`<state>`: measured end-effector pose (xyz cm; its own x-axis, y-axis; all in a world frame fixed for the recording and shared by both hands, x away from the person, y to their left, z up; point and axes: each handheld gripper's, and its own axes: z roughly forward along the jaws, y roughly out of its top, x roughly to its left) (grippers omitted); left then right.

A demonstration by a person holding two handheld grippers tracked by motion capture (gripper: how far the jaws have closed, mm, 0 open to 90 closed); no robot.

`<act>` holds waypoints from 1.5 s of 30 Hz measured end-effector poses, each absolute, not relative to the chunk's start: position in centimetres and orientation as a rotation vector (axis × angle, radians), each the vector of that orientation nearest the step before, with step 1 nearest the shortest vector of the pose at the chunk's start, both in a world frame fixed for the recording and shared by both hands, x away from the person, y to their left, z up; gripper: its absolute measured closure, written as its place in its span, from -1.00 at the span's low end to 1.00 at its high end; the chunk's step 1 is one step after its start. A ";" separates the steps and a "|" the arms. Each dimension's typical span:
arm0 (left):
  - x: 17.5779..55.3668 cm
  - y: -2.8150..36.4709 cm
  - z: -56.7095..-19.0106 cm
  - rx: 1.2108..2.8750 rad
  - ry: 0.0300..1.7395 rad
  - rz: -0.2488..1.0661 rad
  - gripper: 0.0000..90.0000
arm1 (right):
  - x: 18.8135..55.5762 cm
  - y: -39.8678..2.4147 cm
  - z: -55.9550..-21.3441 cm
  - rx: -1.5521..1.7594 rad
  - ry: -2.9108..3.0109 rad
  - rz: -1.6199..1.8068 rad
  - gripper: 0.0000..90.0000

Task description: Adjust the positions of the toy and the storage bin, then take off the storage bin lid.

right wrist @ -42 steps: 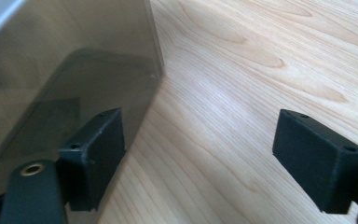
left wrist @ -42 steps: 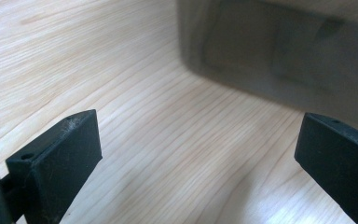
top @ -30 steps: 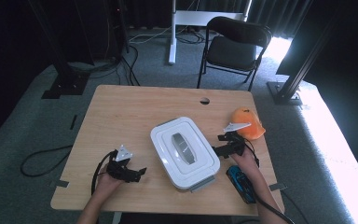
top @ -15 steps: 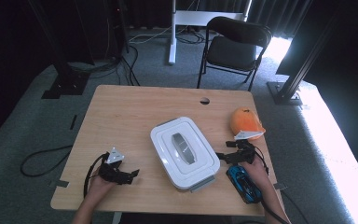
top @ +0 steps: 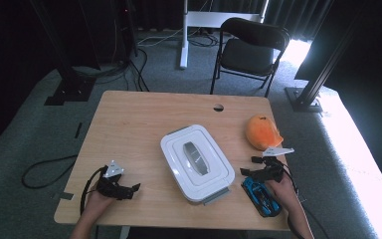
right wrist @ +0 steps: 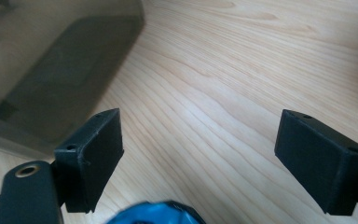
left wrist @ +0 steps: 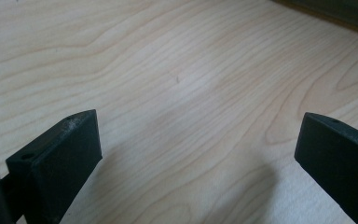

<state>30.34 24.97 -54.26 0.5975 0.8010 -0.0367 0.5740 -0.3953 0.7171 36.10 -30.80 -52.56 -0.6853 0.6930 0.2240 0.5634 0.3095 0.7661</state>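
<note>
Both hand-held grippers, left [top: 129, 189] and right [top: 252, 167], stand released. Blue toy [top: 261, 196] looks light, rigid; grasp across its narrow sides.

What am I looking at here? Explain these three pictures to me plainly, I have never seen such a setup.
A person sits at a wooden table and holds a hand-held two-jaw tool in each hand: the left gripper and the right gripper. The high view looks down from above. The other two pictures come from small cameras riding on the grippers, looking along their black jaws. Both stand open over bare wood and hold nothing. On the table lie a white lidded box in the middle, an orange soft thing to its right, and a blue toy car beside the right hand.
</note>
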 end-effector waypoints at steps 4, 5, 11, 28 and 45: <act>30.2 25.2 -54.3 2.121 1.086 0.413 -0.98 | 36.0 -31.4 -52.6 1.193 2.396 1.327 -0.68; 30.2 25.3 -54.3 2.122 1.088 0.411 -0.98 | 35.9 -31.6 -52.5 1.192 2.390 1.336 -0.68; 30.1 25.9 -54.5 2.119 1.098 0.407 -0.98 | 35.6 -32.4 -52.1 1.225 2.357 1.349 -0.68; 30.1 25.8 -54.7 2.168 1.120 0.458 -0.98 | 33.6 -32.5 -48.8 1.140 2.305 1.411 -0.69; 30.1 25.7 -54.7 2.157 1.143 0.467 -0.98 | 33.0 -30.3 -44.4 1.046 2.276 1.495 -0.71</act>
